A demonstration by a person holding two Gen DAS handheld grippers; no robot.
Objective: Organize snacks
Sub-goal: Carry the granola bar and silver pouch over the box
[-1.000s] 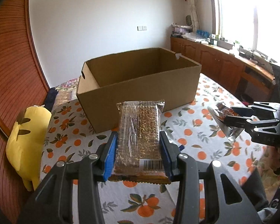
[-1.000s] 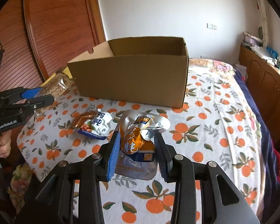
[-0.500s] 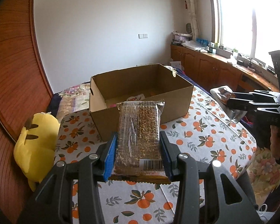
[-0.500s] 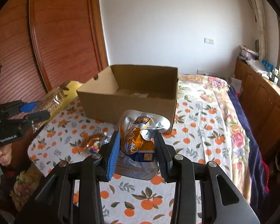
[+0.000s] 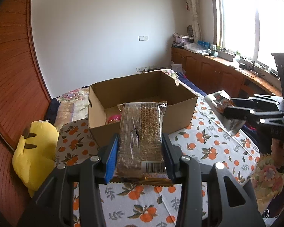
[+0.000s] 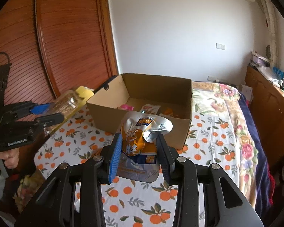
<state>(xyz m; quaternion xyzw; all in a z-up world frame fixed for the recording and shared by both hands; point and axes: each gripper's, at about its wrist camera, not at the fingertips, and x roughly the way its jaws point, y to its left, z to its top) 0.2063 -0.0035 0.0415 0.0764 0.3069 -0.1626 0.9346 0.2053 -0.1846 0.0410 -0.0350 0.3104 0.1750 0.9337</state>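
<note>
Change, left wrist view: both claws have risen since the earlier frame, so the cardboard box (image 5: pixel 142 102) now shows its inside, with a pink packet (image 5: pixel 113 118) on its floor.
Left claw (image 5: pixel 141 155): clamped on the clear grain bar packet (image 5: pixel 142 132), held in the air short of the box's near wall.
Risk, left: the slick wrapper could slide out of the pads, or its far end could catch the box's near wall if carried in too low.
Around, left: a yellow plush toy (image 5: pixel 36 151) lies left of the box; the orange-print cloth (image 5: pixel 208 147) covers the surface under the box, bench or bed I cannot tell.
Right claw (image 6: pixel 140 153): closed on the orange foil pouch (image 6: pixel 142 141), also in the air short of the box (image 6: pixel 142 109).
Risk, right: the crumpled pouch is pinched low, so its top may flop or twist; both claws head for one box and could collide.
In the way, right: snack packets (image 6: pixel 149 108) already lie inside the box; the left claw (image 6: pixel 45 113) holds its packet to the box's left.
</note>
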